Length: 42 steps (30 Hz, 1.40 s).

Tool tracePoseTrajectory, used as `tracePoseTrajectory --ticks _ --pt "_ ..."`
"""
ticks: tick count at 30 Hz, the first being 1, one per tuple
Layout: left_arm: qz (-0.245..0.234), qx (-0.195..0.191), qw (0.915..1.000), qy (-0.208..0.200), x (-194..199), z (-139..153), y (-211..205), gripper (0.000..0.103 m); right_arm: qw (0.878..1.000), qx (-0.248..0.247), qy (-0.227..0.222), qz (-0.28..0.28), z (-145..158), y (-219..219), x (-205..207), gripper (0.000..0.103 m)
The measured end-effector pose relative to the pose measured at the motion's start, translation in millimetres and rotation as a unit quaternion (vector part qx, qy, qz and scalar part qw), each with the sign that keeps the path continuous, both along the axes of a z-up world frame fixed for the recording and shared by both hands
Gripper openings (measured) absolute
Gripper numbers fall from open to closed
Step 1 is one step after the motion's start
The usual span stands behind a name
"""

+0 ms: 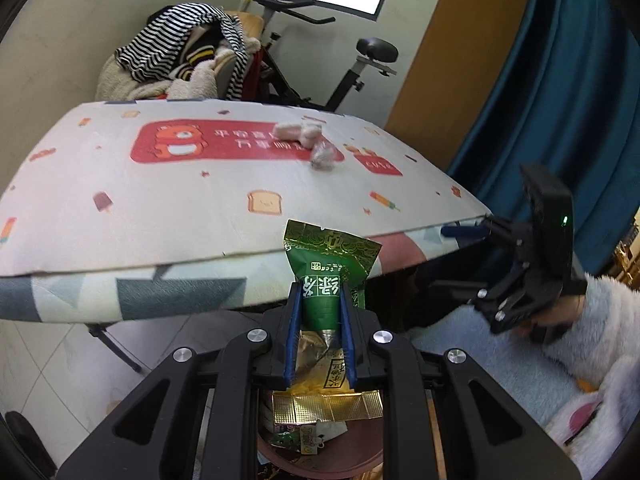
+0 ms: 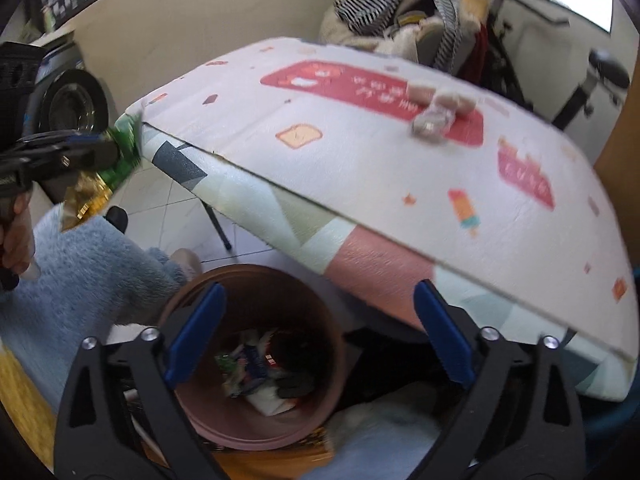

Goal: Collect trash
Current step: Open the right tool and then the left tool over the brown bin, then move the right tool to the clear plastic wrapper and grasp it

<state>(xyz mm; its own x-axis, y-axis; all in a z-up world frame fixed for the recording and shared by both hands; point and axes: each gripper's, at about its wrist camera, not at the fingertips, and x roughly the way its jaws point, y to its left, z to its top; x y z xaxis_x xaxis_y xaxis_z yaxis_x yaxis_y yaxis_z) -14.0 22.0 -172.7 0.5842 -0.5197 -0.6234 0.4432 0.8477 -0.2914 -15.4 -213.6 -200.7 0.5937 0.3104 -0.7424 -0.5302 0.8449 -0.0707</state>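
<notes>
The left gripper (image 1: 320, 316) is clamped on a green tea packet (image 1: 328, 268), w/ its gold bottom end partly hidden behind the fingers. The right gripper (image 2: 320, 332) is spread wide apart w/ nothing in it, above the pink bin (image 2: 224, 424). The trash in the bin is blurry, and so are the crumpled wrappers (image 2: 436, 114) on the table (image 2: 360, 168).

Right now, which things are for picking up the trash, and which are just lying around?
For the job:
- green tea packet, clamped in the left gripper
- pink bin, already holding wrappers
- crumpled wrappers on the table
- right gripper, open above the bin

Just lying about:
- striped clothes
- exercise bike
- blue curtain
</notes>
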Motion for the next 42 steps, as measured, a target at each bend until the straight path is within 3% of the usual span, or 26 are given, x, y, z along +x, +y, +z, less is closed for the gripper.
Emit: tracePoseTrajectory --ticks 4,11,23,26,27,28,29,31,38,42 --pt "-0.012 0.012 0.9999 0.003 -1 -14 -5 0.018 1.000 0.014 -0.010 -0.004 8 -16 2 0.097" --pt "-0.026 0.029 0.9990 0.020 0 -38 -11 0.018 0.997 0.039 -0.035 -0.065 13 -21 4 0.097" --pt "-0.049 0.058 0.9962 0.043 2 -61 -33 0.019 0.996 0.044 -0.027 -0.073 19 -29 3 0.097" --pt "-0.050 0.059 0.9961 0.044 2 -62 -34 0.020 0.996 0.044 -0.026 -0.073 7 -25 16 0.097" --pt "-0.049 0.059 0.9960 0.044 2 -62 -34 0.022 0.996 0.044 -0.025 -0.073 5 -24 17 0.097" --pt "-0.049 0.059 0.9960 0.045 2 -62 -34 0.032 0.996 0.044 -0.025 -0.073 4 -25 17 0.097" --pt "-0.046 0.061 0.9961 0.045 2 -62 -34 0.050 0.996 0.044 -0.024 -0.073 4 -25 17 0.097" --pt "-0.037 0.061 0.9967 0.039 2 -61 -32 0.065 0.996 0.044 -0.023 -0.073 3 -26 18 0.097" --pt "0.008 0.067 0.9972 0.032 5 -57 -22 0.092 0.996 0.038 -0.021 -0.072 1 -24 17 0.097" --pt "0.036 0.076 0.9960 0.032 8 -55 -17 0.096 0.996 0.038 -0.020 -0.074 0 -23 17 0.097"
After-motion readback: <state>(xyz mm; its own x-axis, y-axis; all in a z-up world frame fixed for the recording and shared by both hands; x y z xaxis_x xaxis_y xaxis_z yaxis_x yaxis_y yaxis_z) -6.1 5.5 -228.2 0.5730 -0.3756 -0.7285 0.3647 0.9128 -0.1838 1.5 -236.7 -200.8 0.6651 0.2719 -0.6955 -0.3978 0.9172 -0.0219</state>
